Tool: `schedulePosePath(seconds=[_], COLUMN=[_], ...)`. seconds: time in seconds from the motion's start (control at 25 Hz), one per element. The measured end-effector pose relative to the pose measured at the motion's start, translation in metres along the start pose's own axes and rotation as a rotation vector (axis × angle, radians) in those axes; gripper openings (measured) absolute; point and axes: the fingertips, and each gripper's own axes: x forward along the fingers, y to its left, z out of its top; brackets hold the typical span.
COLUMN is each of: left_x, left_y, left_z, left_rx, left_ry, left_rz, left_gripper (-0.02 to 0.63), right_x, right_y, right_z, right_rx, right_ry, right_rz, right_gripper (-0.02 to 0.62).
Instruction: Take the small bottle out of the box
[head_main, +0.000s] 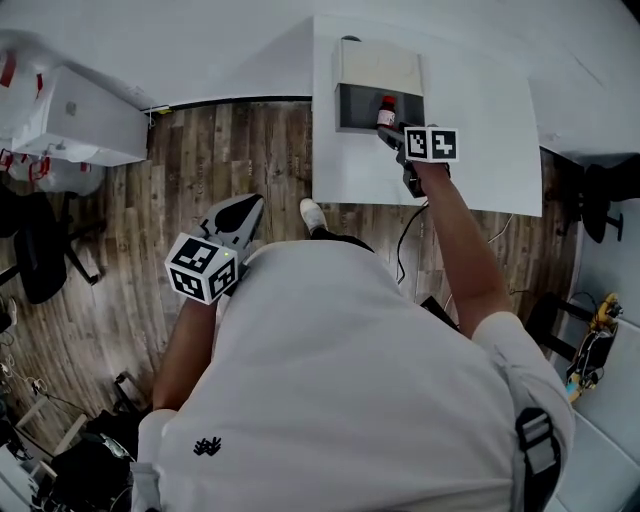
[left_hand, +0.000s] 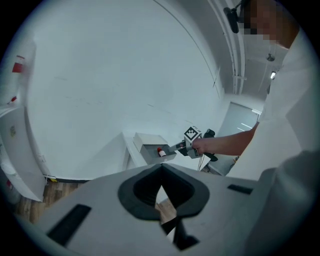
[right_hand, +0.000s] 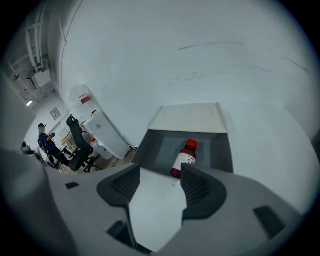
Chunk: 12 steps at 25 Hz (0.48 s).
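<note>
A small bottle (head_main: 386, 110) with a red cap and white label stands in the dark inside of an open box (head_main: 352, 105) on the white table (head_main: 480, 120). The box's pale lid (head_main: 378, 68) lies folded back behind it. In the right gripper view the bottle (right_hand: 184, 159) is just past the right fingertip, and nothing sits between the pads. My right gripper (head_main: 392, 133) (right_hand: 159, 172) is open and reaches to the box's front edge. My left gripper (head_main: 243, 207) (left_hand: 160, 172) is held low beside the person's body, over the floor, with its tips together and nothing in it.
The table stands against a white wall. A white cabinet (head_main: 80, 115) and a black office chair (head_main: 40, 250) are at the left on the wooden floor. A cable (head_main: 405, 235) hangs below the table's front edge. A person (right_hand: 47, 142) stands far off.
</note>
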Motion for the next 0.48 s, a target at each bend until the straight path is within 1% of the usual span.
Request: schedulePosePath(seconds=[0.16,0.4,0.48], left_x=[0.015,0.023,0.024], left_y=[0.006,0.015,0.018], left_z=[0.012,0.017,0.019], left_rx=[0.006,-0.014,-0.021], left_ry=[0.01,0.013,0.011], left_rz=[0.029,0.068,0.081], left_gripper=[0.006,0.006,0.006], right_x=[0.018,0.046,0.054], right_y=[-0.022,-0.036,-0.04], right_z=[0.013,0.013,0.014], right_rx=[0.026,0.084,0.101], right_ry=[0.047,0.125,0.144], right_rz=[-0.008,0.024,0.021], right_gripper=[0.265,0.29,0.293])
